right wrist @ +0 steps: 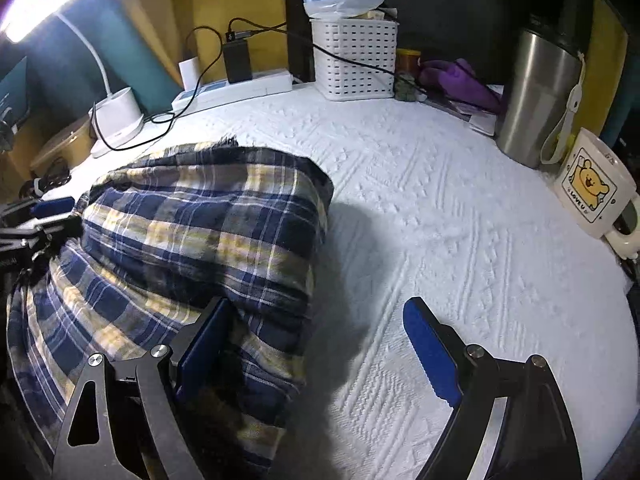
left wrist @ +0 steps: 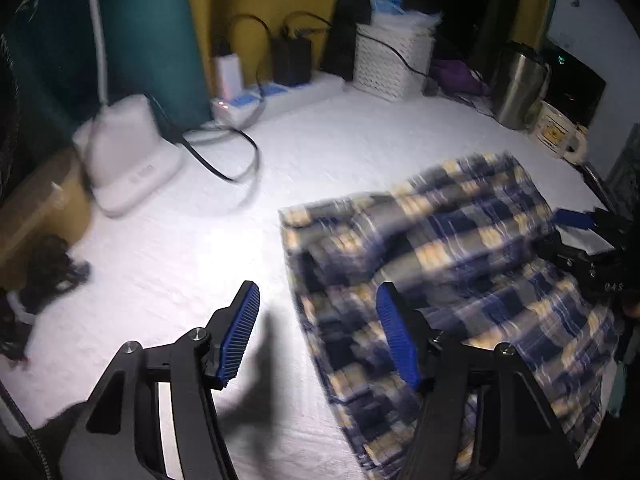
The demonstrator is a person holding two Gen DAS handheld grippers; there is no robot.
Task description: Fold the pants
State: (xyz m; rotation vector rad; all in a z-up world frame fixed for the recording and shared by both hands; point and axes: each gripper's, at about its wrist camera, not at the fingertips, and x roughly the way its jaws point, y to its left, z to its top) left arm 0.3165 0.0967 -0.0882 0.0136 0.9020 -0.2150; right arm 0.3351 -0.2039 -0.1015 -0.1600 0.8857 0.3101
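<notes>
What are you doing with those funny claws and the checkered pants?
A person is folding plaid pants on a table with a white textured cover, holding a gripper in each hand. The pants lie bunched in a folded heap. The left gripper hangs open at the heap's left edge, and the right gripper hangs open at its right edge. Neither one is pinching the cloth at this moment.

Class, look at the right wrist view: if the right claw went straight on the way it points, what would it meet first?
Probably the right edge of the plaid pants, or the white cloth just beside them; depth is unclear. The right claw is open.
</notes>
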